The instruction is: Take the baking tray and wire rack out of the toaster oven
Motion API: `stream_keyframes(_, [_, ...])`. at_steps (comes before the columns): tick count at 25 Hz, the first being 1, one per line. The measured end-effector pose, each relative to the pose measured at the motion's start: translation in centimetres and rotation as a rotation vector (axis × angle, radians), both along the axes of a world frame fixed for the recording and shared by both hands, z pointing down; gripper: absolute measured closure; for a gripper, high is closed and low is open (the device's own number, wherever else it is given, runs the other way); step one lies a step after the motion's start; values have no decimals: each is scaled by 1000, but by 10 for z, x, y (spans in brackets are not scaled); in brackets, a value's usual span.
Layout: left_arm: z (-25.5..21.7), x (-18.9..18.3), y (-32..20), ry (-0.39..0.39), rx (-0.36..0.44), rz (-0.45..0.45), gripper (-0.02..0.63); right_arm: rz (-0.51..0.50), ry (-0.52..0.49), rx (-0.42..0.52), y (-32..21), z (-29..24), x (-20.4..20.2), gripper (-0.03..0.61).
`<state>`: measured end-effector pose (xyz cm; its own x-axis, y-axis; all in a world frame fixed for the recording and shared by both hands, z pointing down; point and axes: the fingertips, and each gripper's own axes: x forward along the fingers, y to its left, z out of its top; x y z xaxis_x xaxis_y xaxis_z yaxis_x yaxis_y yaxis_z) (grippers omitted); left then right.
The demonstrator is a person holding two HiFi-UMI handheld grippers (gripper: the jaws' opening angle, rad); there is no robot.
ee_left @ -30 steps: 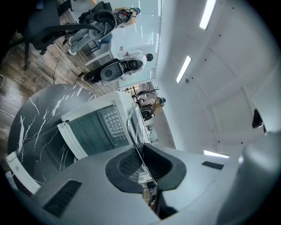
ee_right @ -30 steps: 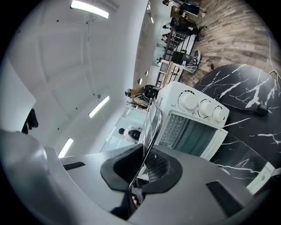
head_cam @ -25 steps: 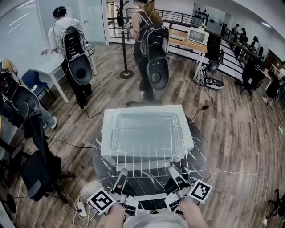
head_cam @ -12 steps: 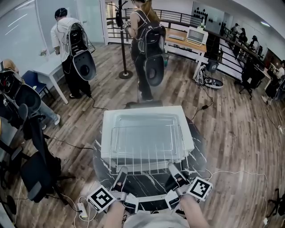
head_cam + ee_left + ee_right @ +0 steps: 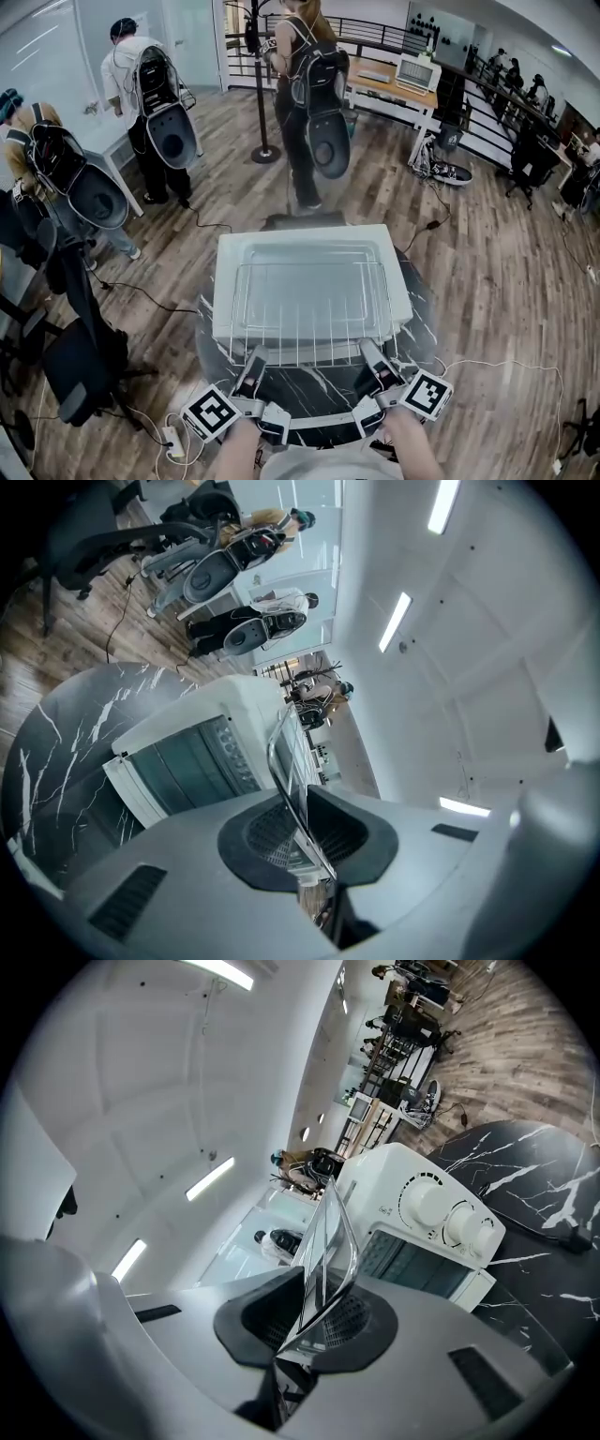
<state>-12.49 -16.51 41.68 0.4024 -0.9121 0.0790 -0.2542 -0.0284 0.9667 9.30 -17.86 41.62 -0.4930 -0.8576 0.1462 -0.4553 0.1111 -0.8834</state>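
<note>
A white toaster oven (image 5: pixel 225 281) stands on a round black marble table (image 5: pixel 319 398), its glass door folded open towards me. The wire rack (image 5: pixel 309 300) hangs level just above the oven's top, over a pale grey tray-like recess (image 5: pixel 300 251). My left gripper (image 5: pixel 255 358) is shut on the rack's near edge at the left. My right gripper (image 5: pixel 368 349) is shut on the same edge at the right. In the left gripper view the rack (image 5: pixel 281 752) runs edge-on out of the closed gripper (image 5: pixel 305 832), with the oven (image 5: pixel 187 761) beyond. The right gripper view shows the rack (image 5: pixel 333 1232) pinched in that gripper (image 5: pixel 314 1321), beside the oven's knobs (image 5: pixel 441 1213).
Three people with backpack rigs (image 5: pixel 319 84) stand on the wooden floor beyond the table. Black chairs (image 5: pixel 80 356) are at the left. Cables (image 5: pixel 469 366) trail on the floor right of the table, and a coat stand (image 5: pixel 261 112) and desks (image 5: pixel 394 89) stand further back.
Both grippers have carried the rack slightly farther over the oven's top. The people in the background have shifted, and one more has come into view at the left.
</note>
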Motion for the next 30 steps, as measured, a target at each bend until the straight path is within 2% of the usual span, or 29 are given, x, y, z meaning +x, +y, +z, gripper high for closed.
stream_keyframes(6, [0,1,-6,7,20,10,606,-39,48,19,-4,-2,-4,556])
stream_keyframes(7, [1,1,-7,17,18,9,604,-46,54,3,-4,0,-5,507])
stream_keyframes(8, [2,1,-7,22,17,9,603,-50,56,-22,-4,4,-5,425])
stream_keyframes(9, [2,0,-8,25,20,11,601,-48,55,-45,-4,8,-5,405])
stream_keyframes(19, [3,3,-17,50,20,23,558,-49,36,-118,-21,17,-1,405])
stream_keyframes(23, [6,0,-20,40,15,25,537,-58,38,-116,-22,18,-1,413])
stream_keyframes(30, [4,2,-24,31,21,28,538,-52,50,-110,-24,15,-1,413])
